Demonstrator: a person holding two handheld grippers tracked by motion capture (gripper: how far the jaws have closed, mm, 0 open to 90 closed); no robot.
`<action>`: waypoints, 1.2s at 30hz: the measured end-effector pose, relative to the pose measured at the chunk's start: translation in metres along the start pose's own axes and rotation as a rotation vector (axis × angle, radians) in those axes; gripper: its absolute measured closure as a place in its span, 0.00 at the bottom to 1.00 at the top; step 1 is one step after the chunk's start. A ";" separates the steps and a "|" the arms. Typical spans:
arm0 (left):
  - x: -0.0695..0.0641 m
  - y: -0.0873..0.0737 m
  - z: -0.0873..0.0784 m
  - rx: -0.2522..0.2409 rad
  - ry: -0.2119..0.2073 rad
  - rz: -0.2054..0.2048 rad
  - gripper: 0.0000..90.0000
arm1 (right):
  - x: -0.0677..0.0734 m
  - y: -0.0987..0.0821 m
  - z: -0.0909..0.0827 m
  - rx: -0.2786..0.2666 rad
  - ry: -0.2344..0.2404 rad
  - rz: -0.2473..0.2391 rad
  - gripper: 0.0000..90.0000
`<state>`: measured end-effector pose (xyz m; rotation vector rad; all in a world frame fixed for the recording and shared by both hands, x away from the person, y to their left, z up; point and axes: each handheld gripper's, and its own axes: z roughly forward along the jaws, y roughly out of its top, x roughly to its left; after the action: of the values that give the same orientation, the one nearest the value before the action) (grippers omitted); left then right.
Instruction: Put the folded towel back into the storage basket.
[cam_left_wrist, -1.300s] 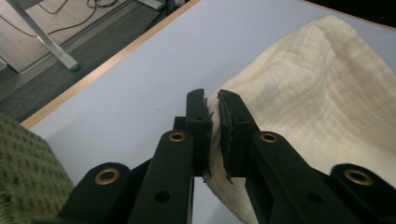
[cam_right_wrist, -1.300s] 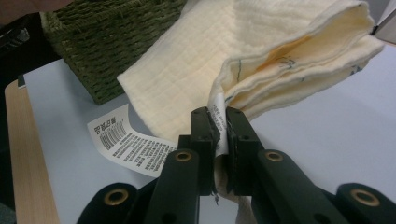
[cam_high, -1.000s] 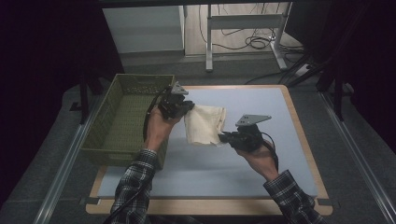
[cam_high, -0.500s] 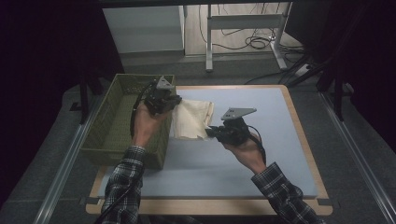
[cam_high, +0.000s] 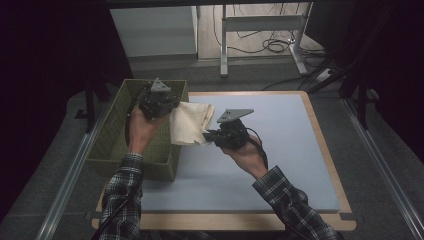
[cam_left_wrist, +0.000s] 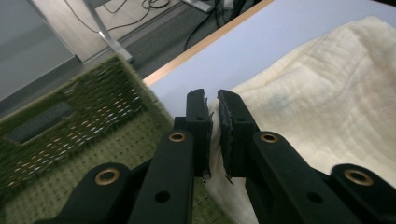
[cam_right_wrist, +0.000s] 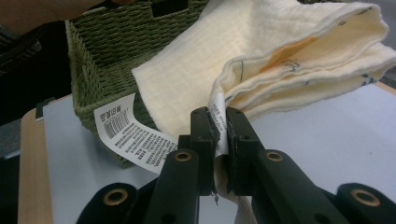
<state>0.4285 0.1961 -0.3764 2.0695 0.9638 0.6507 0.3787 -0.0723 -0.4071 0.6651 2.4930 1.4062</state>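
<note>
While each hand-held gripper clamps an edge, left (cam_high: 167, 107) and right (cam_high: 209, 136), the folded cream waffle-weave cloth (cam_high: 190, 122) stretches crosswise beside the woven green basket (cam_high: 107, 145).

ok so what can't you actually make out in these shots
- Care label print, right gripper view: too small to read.
- Green basket inside, high view: the left hand and left gripper cover part of it.
- Cream cloth corners, both gripper views: hidden between the shut jaws.
- Room at the sides, high view: too dark.
</note>
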 end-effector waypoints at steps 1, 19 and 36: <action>0.003 -0.001 -0.002 -0.002 0.004 -0.003 0.92 | 0.000 0.002 0.002 0.000 0.000 -0.002 0.92; 0.038 -0.013 -0.029 -0.006 0.081 -0.041 0.92 | 0.012 0.032 0.039 -0.017 0.034 -0.008 0.92; 0.071 -0.047 -0.038 0.029 0.153 -0.096 0.92 | 0.036 0.048 0.096 0.024 0.053 -0.051 0.92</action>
<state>0.4242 0.2893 -0.3826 2.0078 1.1580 0.7572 0.3976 0.0386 -0.4155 0.5713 2.5516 1.3960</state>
